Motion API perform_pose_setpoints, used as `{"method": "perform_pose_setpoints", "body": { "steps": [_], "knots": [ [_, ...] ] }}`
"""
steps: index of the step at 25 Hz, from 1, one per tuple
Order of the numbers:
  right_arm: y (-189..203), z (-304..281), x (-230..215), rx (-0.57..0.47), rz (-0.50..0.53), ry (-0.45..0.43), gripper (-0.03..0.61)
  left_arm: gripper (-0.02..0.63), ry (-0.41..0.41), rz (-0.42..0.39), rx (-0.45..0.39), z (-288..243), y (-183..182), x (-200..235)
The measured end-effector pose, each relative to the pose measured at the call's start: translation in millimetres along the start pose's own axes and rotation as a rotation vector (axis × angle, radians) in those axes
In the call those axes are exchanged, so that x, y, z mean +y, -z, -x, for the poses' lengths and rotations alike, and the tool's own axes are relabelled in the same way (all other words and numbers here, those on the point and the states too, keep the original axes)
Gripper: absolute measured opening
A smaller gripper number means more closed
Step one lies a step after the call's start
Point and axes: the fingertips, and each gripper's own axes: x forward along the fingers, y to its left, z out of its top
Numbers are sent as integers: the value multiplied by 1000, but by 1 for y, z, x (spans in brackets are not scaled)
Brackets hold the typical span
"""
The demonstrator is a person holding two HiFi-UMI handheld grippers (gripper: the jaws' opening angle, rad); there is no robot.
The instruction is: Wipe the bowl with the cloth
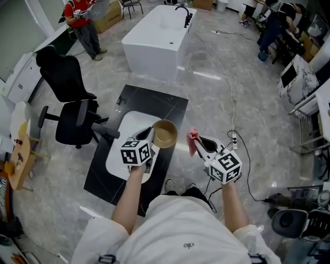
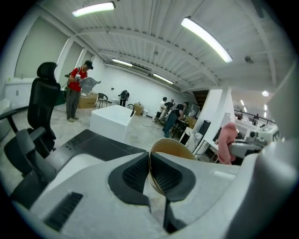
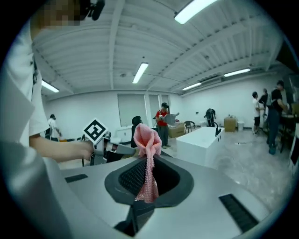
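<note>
The left gripper (image 1: 152,133) is clenched on the near-left rim of the bowl (image 1: 165,133), which it holds in the air over the right edge of a black slab (image 1: 154,105) with a white oval patch (image 1: 126,147) on it. From the head view the bowl's mouth faces up toward the camera, and its inside shows only bare tan surface. The bowl is round, so it has no long axis to speak of.

The left gripper view adds the grip itself: the thin rim runs upright between the 2 dark pads (image 2: 135,173), which press on it from both sides, and the bowl (image 2: 174,148) leans away to the right, toward the pink cloth (image 2: 227,140).

The right gripper (image 1: 198,145) is just right of the bowl, apart from it, and is clamped on the cloth (image 1: 193,141). In the head view the cloth is a short bunched strip at the jaw tips. The right gripper view shows more: the cloth (image 3: 146,154) stands with its long axis upright, a knotted bunch above the jaws and a netted tail hanging down between the pads (image 3: 133,177). That view also catches the left gripper's marker cube (image 3: 95,131) at the left.

Farther off, a white bathtub (image 1: 154,44) carries a black tap (image 1: 184,14) at its far end. A black office chair (image 1: 72,111) is left of the slab.
</note>
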Motion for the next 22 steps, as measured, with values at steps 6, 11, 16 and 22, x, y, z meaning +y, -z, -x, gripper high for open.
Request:
{"method": "perform_pose_setpoints", "body": {
  "steps": [6,11,16,22],
  "knots": [
    [53,29,-22,14,-220,92,26,25,-27,57,67,-26,23,14],
    [98,53,-26,68,-339,186,26,25,-41,46,155,-64,49,17],
    [122,69,-26,136,-395,227,26,25,-49,119,238,-102,80,28],
    [134,81,-32,185,-408,244,26,25,-78,178,294,-126,112,38]
  ]
}}
